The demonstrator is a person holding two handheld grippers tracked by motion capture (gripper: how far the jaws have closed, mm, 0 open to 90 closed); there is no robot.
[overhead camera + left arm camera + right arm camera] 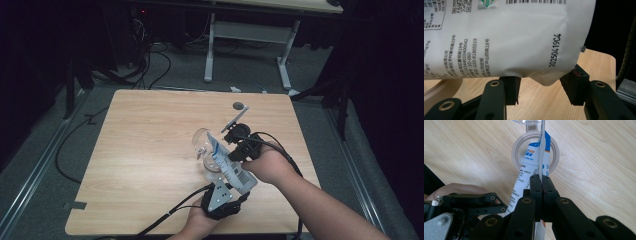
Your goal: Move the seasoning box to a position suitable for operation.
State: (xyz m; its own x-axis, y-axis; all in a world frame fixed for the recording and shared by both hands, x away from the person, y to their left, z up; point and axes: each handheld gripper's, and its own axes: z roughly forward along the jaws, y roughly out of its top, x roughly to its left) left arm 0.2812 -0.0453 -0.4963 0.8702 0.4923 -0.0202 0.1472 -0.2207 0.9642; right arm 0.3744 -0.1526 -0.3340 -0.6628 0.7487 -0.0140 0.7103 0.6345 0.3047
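High view: a white-and-blue pouch is held slanted above the table, just right of centre, its top end tilted over a clear glass. The right gripper pinches the pouch from 3 o'clock; the left gripper holds its lower end at 6 o'clock. Judged step: pouring, or opening to pour, into the glass. Open board lies from 7 to 12 o'clock; the near edge sits close under the left hand.

Left gripper view: the jaws stand partway apart, pads against the pouch's bulging bottom. The table corner shows at 3 o'clock.

Right gripper view: the jaws are clamped tight on the pouch's flat seam, with a pale ring on the board beneath at 12 o'clock. The next move calls for tipping steadily over the rim.
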